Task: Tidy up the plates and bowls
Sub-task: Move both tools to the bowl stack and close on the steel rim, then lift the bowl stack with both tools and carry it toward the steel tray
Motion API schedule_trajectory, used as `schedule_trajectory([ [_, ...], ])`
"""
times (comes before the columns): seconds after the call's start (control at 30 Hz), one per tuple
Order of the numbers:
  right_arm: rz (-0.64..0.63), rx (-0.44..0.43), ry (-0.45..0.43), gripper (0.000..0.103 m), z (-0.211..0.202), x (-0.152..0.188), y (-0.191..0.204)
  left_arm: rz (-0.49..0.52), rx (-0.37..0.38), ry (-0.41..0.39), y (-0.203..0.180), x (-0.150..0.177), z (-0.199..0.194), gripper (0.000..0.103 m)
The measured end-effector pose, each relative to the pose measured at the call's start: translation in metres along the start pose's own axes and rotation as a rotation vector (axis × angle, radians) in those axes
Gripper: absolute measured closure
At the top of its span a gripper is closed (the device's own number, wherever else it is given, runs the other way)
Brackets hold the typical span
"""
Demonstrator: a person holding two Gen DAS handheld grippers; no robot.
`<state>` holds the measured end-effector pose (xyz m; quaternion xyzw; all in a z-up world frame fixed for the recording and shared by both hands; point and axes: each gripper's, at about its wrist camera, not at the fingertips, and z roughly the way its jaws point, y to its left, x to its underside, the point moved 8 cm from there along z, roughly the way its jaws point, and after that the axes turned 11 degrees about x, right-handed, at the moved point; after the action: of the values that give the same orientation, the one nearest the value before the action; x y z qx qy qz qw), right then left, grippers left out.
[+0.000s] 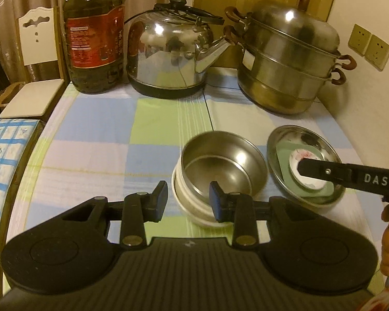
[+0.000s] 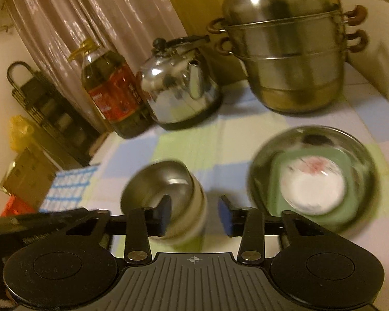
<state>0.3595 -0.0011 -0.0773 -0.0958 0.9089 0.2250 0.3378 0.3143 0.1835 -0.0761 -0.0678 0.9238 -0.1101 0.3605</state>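
The left claw (image 1: 188, 199) has its fingers wide apart and holds nothing; the right finger (image 1: 217, 199) stands over the near rim of the steel bowl (image 1: 223, 165), contact unclear. This bowl sits tilted in a white bowl (image 1: 194, 212) on the checked table (image 1: 90, 150). The right claw (image 2: 194, 213) is also apart and empty, above the table. Just beside the bowls, a steel plate (image 1: 285, 134) holds a green plate (image 1: 282, 155) and a small white dish (image 2: 312, 185).

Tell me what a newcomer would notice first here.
Probably the shiny metal: a tall steamer pot at the back right, a kettle left of it. Up front, between the open left gripper fingers, sit stacked bowls, beside a steel dish holding plates.
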Motion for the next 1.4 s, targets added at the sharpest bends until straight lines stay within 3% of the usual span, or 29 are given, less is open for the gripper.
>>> schedule_trajectory([
  [0.13, 0.018, -0.041, 0.014, 0.084, 0.025, -0.008, 0.005, 0.009, 0.006, 0.010, 0.007, -0.009, 0.018, 0.073],
  [0.37, 0.041, -0.063, 0.048, 0.099, 0.050, -0.007, 0.003, 0.036, 0.012, 0.029, 0.012, -0.015, 0.037, 0.083],
  [0.6, 0.044, -0.047, 0.083, 0.100, 0.062, 0.001, -0.004, 0.037, 0.020, 0.061, 0.015, -0.011, 0.051, 0.091],
  [0.9, 0.096, -0.056, 0.125, 0.099, 0.067, 0.003, -0.010, -0.007, 0.031, 0.082, 0.022, -0.007, 0.058, 0.091],
  [0.97, 0.110, -0.040, 0.128, 0.095, 0.067, 0.001, -0.013, -0.020, 0.029, 0.082, 0.024, -0.008, 0.058, 0.090],
  [1.03, 0.108, -0.042, 0.127, 0.082, 0.068, 0.000, -0.013, -0.033, 0.033, 0.081, 0.025, -0.007, 0.058, 0.089],
  [1.1, 0.110, -0.047, 0.133, 0.078, 0.070, 0.000, -0.012, -0.042, 0.037, 0.086, 0.026, -0.007, 0.059, 0.089],
  [1.3, 0.088, -0.047, 0.145, 0.078, 0.080, 0.004, -0.006, -0.042, 0.050, 0.096, 0.026, -0.006, 0.067, 0.090],
  [1.4, 0.079, -0.038, 0.161, 0.090, 0.085, 0.008, -0.004, -0.040, 0.050, 0.097, 0.027, -0.006, 0.069, 0.090],
])
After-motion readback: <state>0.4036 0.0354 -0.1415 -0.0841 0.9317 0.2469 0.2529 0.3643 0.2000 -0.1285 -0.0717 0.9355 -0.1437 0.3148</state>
